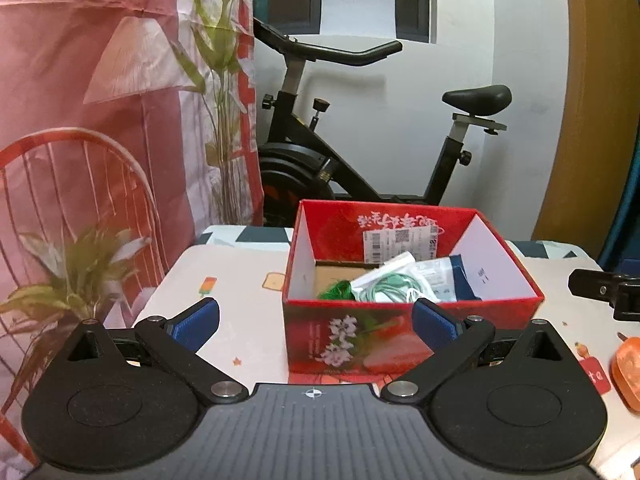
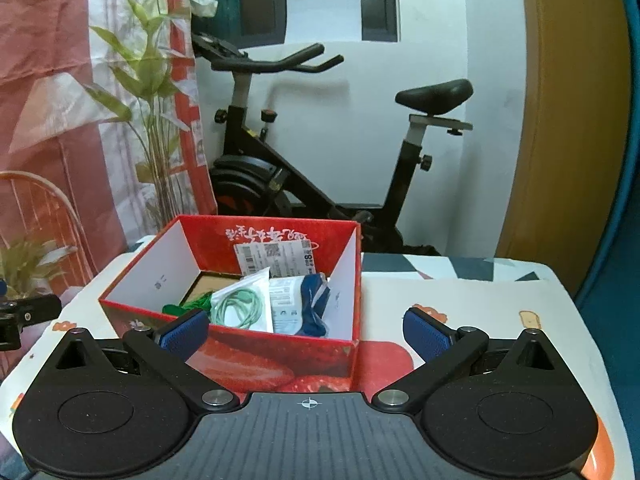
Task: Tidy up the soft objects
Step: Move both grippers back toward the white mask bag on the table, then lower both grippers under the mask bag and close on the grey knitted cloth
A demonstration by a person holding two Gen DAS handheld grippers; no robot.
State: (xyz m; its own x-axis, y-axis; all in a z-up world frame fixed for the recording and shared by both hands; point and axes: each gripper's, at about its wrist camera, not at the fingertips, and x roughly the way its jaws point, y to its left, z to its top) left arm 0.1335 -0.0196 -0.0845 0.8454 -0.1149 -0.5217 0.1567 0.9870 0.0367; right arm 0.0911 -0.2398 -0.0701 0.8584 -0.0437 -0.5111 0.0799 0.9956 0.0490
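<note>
Both grippers, left gripper (image 1: 316, 322) and right gripper (image 2: 306, 330), are hovering spread wide and empty just before the red box (image 1: 412, 336). Judging by this, any next pick should be pinching gently. Inside the box, a bagged green cord (image 2: 240, 306), white packet (image 2: 286, 304) and blue fabric (image 2: 316, 306) are lying loosely piled.

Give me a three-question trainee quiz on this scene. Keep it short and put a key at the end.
1. True or false: the left gripper holds a packet.
2. What lies in the red box? A) packets, among them a bag of green cable B) only a book C) nothing
3. Fill in: behind the table stands an exercise ____.

Key: 1 false, both it and the right gripper are open and hold nothing; 2 A; 3 bike.
</note>
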